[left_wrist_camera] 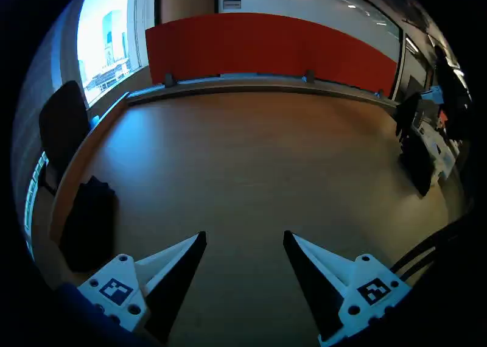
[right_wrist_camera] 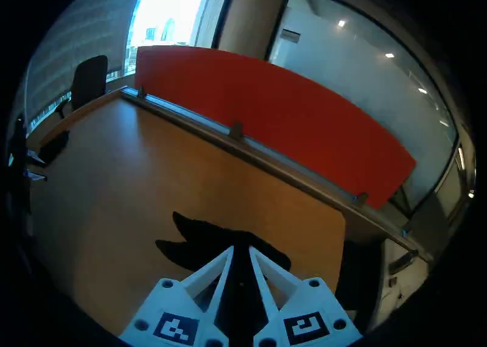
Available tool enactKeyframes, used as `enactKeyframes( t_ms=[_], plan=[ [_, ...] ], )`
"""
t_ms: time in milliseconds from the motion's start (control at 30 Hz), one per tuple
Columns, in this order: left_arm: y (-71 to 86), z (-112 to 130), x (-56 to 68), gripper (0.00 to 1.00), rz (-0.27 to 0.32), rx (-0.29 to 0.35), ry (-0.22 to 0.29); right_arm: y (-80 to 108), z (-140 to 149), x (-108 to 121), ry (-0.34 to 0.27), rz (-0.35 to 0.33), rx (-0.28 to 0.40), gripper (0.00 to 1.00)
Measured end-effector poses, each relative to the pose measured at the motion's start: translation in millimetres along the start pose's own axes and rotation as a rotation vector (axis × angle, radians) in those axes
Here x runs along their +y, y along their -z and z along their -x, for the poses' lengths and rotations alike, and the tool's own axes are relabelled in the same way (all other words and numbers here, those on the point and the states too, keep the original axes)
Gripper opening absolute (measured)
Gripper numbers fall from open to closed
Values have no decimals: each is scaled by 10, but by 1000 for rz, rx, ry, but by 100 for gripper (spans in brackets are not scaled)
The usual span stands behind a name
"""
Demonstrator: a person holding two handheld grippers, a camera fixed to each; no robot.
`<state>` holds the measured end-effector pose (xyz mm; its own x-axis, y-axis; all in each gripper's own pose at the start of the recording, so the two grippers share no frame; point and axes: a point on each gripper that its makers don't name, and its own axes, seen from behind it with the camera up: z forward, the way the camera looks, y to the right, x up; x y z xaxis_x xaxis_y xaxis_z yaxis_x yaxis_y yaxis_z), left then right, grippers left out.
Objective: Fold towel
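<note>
We see the right hand-held gripper [right_wrist_camera: 241, 249] with its fingers drawn nearly together, pinching the black towel [right_wrist_camera: 198, 238]. The towel lies crumpled on the tabletop [right_wrist_camera: 122, 182], well apart from the red partition [right_wrist_camera: 274, 109]. The left hand-held gripper [left_wrist_camera: 245, 237] is spread wide above the tabletop, facing that partition.

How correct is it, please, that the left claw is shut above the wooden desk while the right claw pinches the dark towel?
Not quite: the left gripper view shows the left claw open, spread wide, above the wooden desk. The right claw does pinch the dark towel.
</note>
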<state>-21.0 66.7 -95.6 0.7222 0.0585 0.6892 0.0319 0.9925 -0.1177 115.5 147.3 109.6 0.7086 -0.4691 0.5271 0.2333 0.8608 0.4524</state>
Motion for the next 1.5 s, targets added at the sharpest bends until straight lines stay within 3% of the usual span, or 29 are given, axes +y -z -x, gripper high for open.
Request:
enactKeyframes(
  t_ms=[333, 800, 1500],
  plan=[
    [-25, -15, 64, 94, 11, -4, -7, 162, 231, 94, -14, 14, -25, 6],
    [-5, 22, 101, 94, 25, -9, -20, 488, 927, 229, -63, 52, -104, 6],
    [15, 44, 128, 94, 31, -9, -35, 678, 1897, 61, -151, 102, -230, 6]
  ],
)
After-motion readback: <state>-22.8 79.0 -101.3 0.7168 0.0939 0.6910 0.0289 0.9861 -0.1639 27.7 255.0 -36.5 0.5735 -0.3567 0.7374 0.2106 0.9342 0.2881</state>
